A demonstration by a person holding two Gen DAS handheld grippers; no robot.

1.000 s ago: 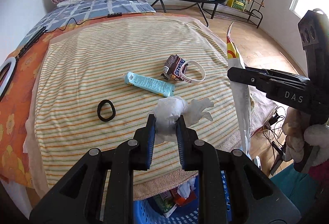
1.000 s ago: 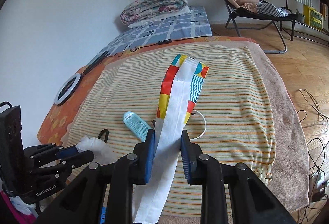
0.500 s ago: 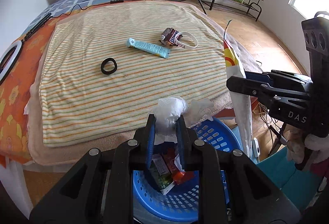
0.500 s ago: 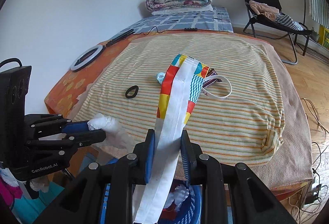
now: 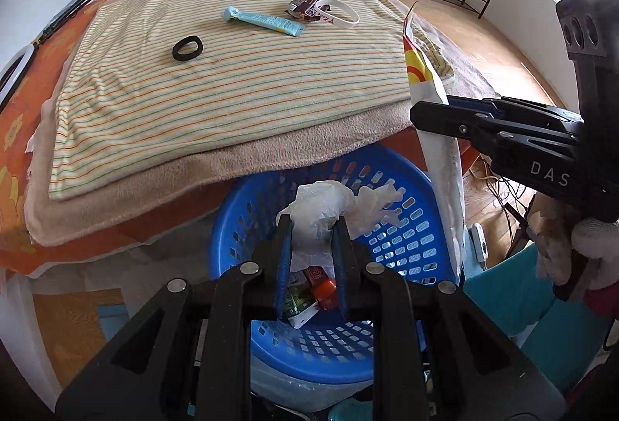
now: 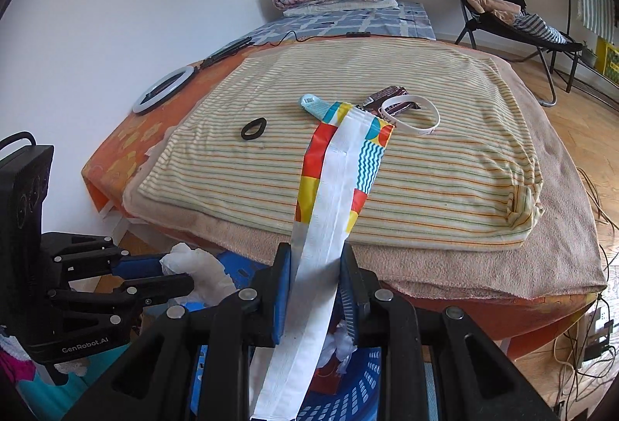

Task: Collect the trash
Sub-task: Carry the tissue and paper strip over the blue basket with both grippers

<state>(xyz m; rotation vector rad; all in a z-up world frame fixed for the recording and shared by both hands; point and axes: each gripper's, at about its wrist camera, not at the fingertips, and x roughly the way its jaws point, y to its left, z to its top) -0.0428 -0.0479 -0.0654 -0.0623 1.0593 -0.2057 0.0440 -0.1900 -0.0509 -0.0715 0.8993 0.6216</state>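
Left tool (image 5: 311,227) clamped on crumpled tissue (image 5: 323,206), blue basket (image 5: 410,251) directly below. Right tool (image 6: 315,266) clamped on colourful wrapper (image 6: 340,185).

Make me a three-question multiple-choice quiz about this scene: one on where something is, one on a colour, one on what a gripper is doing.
1. Where is the black ring?
A. on the striped blanket
B. in the basket
C. on the floor

2. What colour is the basket?
A. green
B. blue
C. red

3. What is the left gripper doing?
A. hanging open
B. gripping a bottle
C. clamping a tissue

Answers: 1 A, it lies on the striped blanket; 2 B, its perforated wall is blue; 3 C, the white tissue sits between its fingers above the basket.
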